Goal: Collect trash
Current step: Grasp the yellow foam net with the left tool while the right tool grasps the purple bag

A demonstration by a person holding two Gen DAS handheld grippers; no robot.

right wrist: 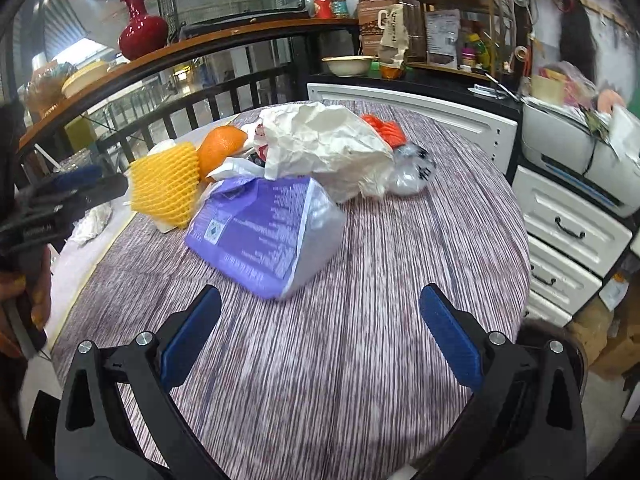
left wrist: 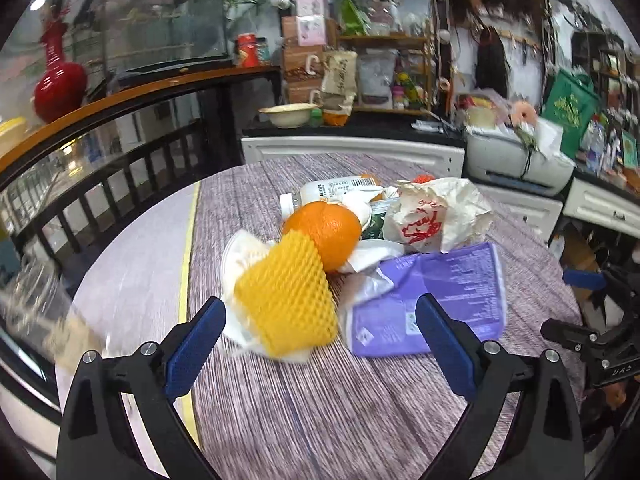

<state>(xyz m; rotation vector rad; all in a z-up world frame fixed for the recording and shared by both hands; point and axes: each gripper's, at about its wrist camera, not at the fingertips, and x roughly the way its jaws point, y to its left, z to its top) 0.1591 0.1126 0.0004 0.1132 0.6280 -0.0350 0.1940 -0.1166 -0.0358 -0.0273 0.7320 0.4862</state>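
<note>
While we hover over surface, left hand-held gripper and right hand-held gripper gape empty near purple pack.

Both wrist views look forward, low and close, across the table, sharing the trash pile.

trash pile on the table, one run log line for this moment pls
left tool open, at yellow foam net | right tool open, short of purple packet | nothing held
</note>
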